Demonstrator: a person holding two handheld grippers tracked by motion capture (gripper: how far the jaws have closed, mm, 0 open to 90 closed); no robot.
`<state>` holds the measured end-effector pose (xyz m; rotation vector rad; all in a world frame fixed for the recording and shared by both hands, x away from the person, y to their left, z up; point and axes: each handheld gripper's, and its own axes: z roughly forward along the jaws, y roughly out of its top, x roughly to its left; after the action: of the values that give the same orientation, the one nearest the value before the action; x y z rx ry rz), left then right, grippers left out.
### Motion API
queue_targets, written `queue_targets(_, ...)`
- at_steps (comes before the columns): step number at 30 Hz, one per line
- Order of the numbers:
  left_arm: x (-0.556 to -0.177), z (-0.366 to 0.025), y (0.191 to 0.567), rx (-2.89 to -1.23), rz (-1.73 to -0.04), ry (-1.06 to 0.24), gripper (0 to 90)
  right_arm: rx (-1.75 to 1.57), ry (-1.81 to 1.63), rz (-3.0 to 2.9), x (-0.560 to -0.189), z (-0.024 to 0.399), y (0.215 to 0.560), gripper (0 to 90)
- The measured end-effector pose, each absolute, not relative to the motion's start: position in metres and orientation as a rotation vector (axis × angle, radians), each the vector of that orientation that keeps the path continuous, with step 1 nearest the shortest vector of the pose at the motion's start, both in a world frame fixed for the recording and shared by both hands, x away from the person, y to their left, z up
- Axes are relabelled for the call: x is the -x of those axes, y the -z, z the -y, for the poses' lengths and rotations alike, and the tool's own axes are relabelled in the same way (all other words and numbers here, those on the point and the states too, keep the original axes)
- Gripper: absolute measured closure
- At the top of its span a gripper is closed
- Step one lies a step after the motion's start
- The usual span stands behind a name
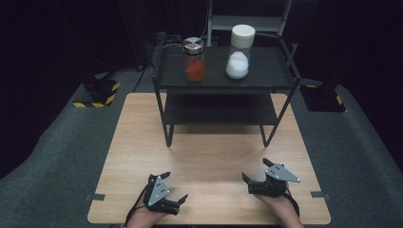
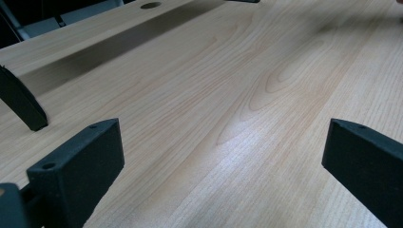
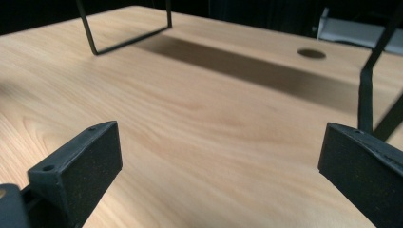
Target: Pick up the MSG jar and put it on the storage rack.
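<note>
The left gripper [image 1: 174, 186] and right gripper [image 1: 255, 170] sit low over the near edge of the wooden table [image 1: 209, 152], each with its jaws spread wide apart and nothing but bare wood between them. Well beyond the jaw tips stands a black two-tier rack [image 1: 223, 78]. On its top shelf, farther still, a jar of orange powder [image 1: 194, 59] stands beside a white-lidded jar [image 1: 239, 52], apart from each other.
</note>
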<state>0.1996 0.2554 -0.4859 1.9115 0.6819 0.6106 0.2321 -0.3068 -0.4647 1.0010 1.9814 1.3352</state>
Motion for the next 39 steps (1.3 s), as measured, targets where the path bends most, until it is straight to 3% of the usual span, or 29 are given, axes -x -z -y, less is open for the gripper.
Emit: queue_targets(39,-0.200,-0.252,0.485,-1.909,-0.687,-0.586,0.6,-1.002,-1.177,-2.044,-0.218,0.306,0.469,0.1)
